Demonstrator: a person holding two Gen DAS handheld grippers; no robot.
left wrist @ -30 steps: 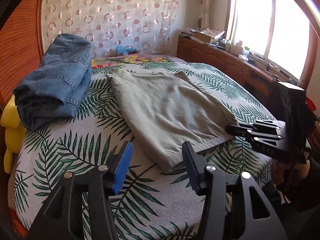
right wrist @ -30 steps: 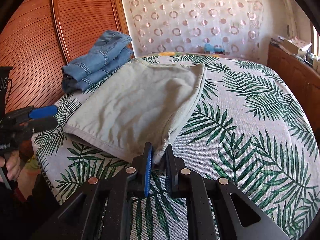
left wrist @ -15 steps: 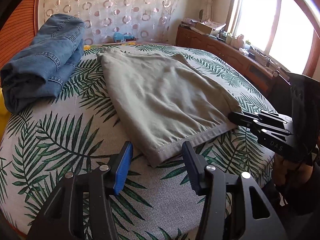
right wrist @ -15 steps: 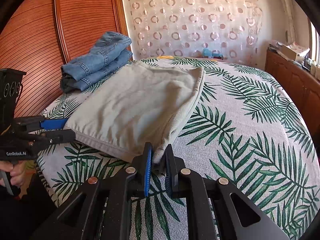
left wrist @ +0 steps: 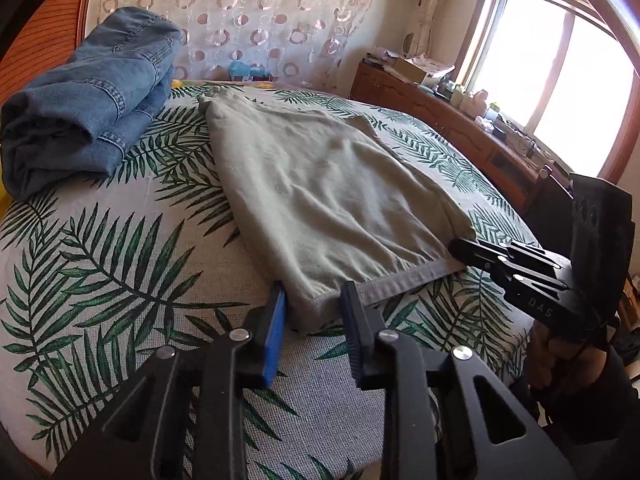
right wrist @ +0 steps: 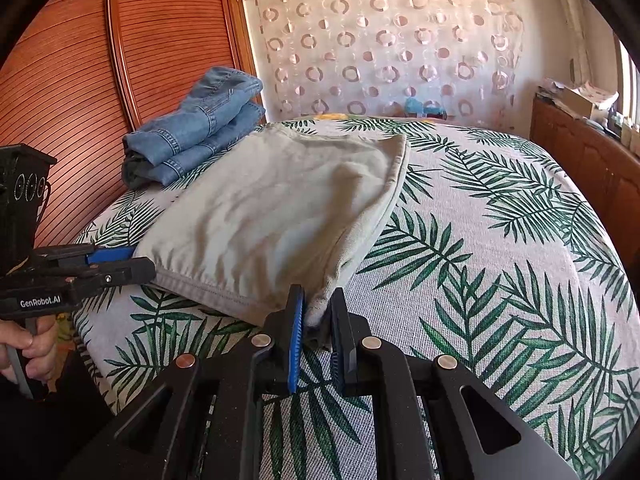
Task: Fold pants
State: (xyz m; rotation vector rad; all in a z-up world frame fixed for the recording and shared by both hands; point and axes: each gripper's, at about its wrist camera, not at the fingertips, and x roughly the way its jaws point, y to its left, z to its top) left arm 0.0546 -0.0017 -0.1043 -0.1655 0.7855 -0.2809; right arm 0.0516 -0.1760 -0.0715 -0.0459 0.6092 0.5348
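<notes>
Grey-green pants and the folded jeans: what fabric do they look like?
Grey-green pants: probably soft cotton knit or light woven, matte; limp soft wrinkles, stitched hem band. Exact weave can't be told.
Folded jeans: denim, faded blue, matte; pale contrast topstitching, thick stiff folds.

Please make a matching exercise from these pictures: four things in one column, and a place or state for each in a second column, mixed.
Things:
1. jeans
2. beige pants
3. right gripper
4. blue toy

Places or states:
A. shut on a pants corner
B. far edge of the bed, by the curtain
C. spread flat in the middle of the bed
D. folded, near the wooden headboard

Pairs: 1-D, 2-C, 3-A, 4-B
</notes>
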